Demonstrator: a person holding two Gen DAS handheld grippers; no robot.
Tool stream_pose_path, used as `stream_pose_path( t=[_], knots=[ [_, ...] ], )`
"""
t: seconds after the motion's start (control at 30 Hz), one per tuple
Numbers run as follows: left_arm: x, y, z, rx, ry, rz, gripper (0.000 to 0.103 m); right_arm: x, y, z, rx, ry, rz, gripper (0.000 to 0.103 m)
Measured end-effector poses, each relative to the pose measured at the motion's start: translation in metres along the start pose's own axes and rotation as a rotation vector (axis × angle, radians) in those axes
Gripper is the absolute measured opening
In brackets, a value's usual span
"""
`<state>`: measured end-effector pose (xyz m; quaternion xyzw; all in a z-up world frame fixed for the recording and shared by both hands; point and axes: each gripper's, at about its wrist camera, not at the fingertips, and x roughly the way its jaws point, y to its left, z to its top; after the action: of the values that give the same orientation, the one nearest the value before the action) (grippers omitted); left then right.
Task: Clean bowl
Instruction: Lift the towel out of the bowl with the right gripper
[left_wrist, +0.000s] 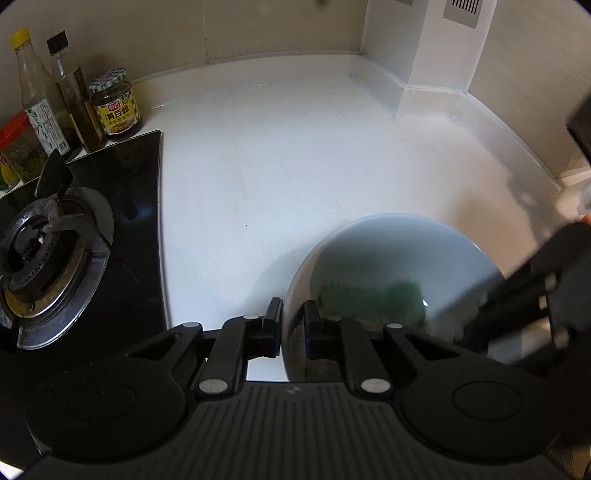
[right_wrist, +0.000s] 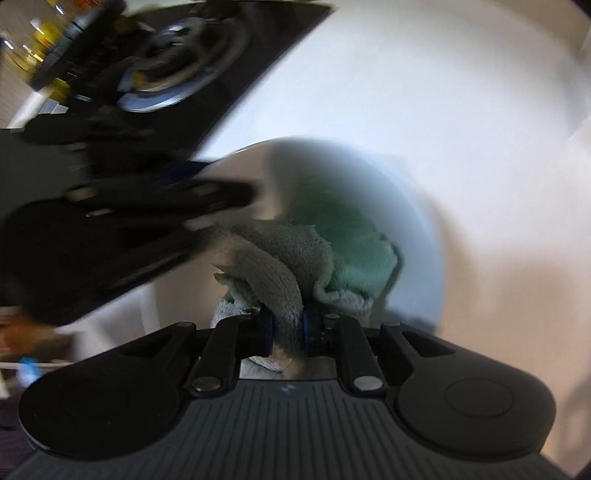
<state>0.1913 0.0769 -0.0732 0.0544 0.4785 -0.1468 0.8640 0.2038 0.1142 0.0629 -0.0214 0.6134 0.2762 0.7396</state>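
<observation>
Right, the white bowl (left_wrist: 388, 258) sits on the white desk (left_wrist: 277, 166), just beside the black gas hob (left_wrist: 122, 229), and both tools are on it. The left gripper (left_wrist: 293, 317) straddles the near rim, one finger outside the wall and one inside; there is a sliver of gap on the outer side, so whether the jaws are pressing on the rim I cannot tell. Inside the bowl lies a green and grey cloth (right_wrist: 332, 251), bunched up against the bottom. The right gripper (right_wrist: 288, 332) has its jaws clamped tight on a fold of that cloth, the blue pads squeezing the grey pile between them. The right wrist view is smeared with blur. Back by the wall, behind the hob, stand two bottles (left_wrist: 55, 92) and a jar (left_wrist: 116, 105) with a yellow label.
</observation>
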Motion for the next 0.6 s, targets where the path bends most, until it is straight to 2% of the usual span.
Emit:
stream_pose_path(
  t=[0.07, 0.13, 0.3, 0.47, 0.53, 0.6],
  knots=[
    [0.0, -0.002, 0.0, 0.02, -0.001, 0.01, 0.011, 0.0, -0.003, -0.004, 0.015, -0.024, 0.03, 0.012],
    [0.001, -0.002, 0.0, 0.027, -0.003, 0.013, 0.01, -0.014, -0.012, -0.006, 0.053, -0.091, 0.051, 0.012],
    [0.0, 0.0, -0.001, 0.035, -0.004, 0.009, 0.009, -0.063, -0.013, 0.003, -0.054, -0.255, -0.064, 0.012],
    [-0.001, 0.002, -0.003, 0.033, -0.007, 0.005, 0.009, -0.101, -0.012, 0.029, -0.202, -0.386, -0.15, 0.012],
    [-0.001, 0.003, -0.004, 0.033, -0.009, 0.005, 0.009, -0.106, -0.008, 0.042, -0.258, -0.416, -0.182, 0.012],
    [-0.001, 0.003, -0.004, 0.03, -0.012, 0.003, 0.009, -0.099, -0.006, 0.047, -0.32, -0.383, -0.215, 0.012]
  ],
)
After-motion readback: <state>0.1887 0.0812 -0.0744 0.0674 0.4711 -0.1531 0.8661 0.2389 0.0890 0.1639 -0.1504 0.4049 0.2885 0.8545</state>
